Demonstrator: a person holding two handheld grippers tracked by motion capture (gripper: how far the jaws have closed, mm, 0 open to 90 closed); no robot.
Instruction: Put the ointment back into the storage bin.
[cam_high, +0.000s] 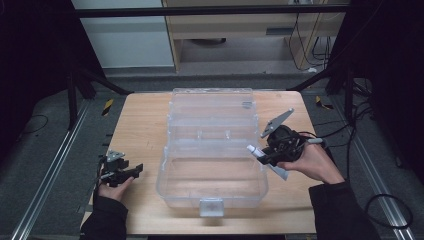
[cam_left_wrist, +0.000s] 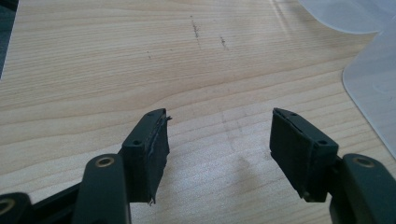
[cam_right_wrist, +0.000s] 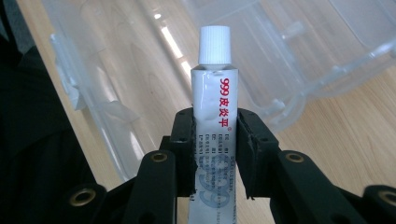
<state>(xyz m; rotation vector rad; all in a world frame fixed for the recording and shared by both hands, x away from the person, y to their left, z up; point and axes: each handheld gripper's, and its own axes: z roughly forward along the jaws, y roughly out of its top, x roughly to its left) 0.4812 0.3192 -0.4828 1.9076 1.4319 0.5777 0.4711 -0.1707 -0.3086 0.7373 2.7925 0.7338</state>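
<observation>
- Fingers, high view: right gripper (cam_high: 263, 156) clamps a white tube (cam_high: 267, 161) just over the right rim of the clear box (cam_high: 212, 150); left gripper (cam_high: 131, 169) rests spread on the table (cam_high: 140, 120), well left of the box.
- Left gripper view: pads (cam_left_wrist: 154, 149) wide apart, nothing between, bare wood beneath.
- Right gripper view: pads (cam_right_wrist: 247, 140) squeeze the tube (cam_right_wrist: 215, 107) mid-body, cap (cam_right_wrist: 215, 44) pointing away over the box (cam_right_wrist: 303, 70).

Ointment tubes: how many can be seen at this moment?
1. The white ointment tube is clamped in the right gripper, held at the right edge of the open clear plastic box. Nothing shows inside the box.
</observation>
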